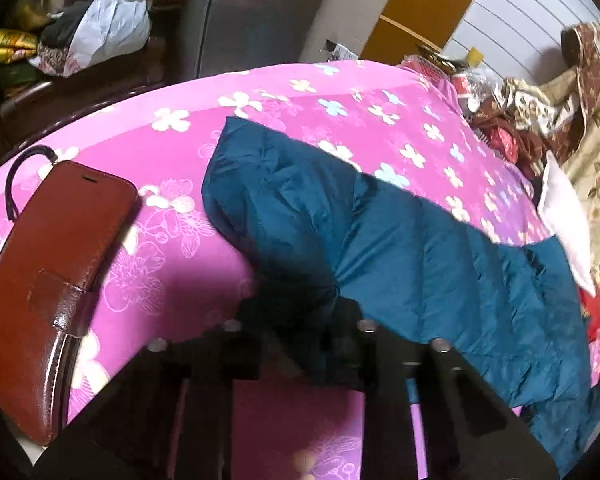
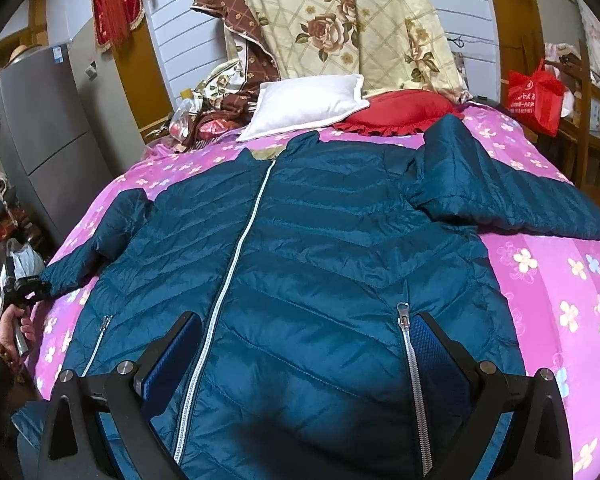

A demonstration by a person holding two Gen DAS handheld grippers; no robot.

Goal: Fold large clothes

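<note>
A teal quilted down jacket [image 2: 300, 264] lies front-up on a pink flowered bedsheet [image 2: 548, 288], zipped, with both sleeves spread out. My right gripper [image 2: 312, 344] is open, its blue-padded fingers [image 2: 436, 344] wide apart just above the jacket's lower front. In the left wrist view the jacket's left sleeve [image 1: 300, 200] runs across the sheet [image 1: 172, 264]. My left gripper [image 1: 296, 320] is shut on the sleeve cuff. It also shows in the right wrist view [image 2: 40, 280], at the end of that sleeve.
A brown leather phone case [image 1: 56, 264] lies on the bed's left edge. A white pillow [image 2: 304, 104], red cushion [image 2: 400, 116] and flowered quilt [image 2: 348, 28] are piled at the head. A grey fridge [image 2: 40, 136] and a red bag [image 2: 536, 96] flank the bed.
</note>
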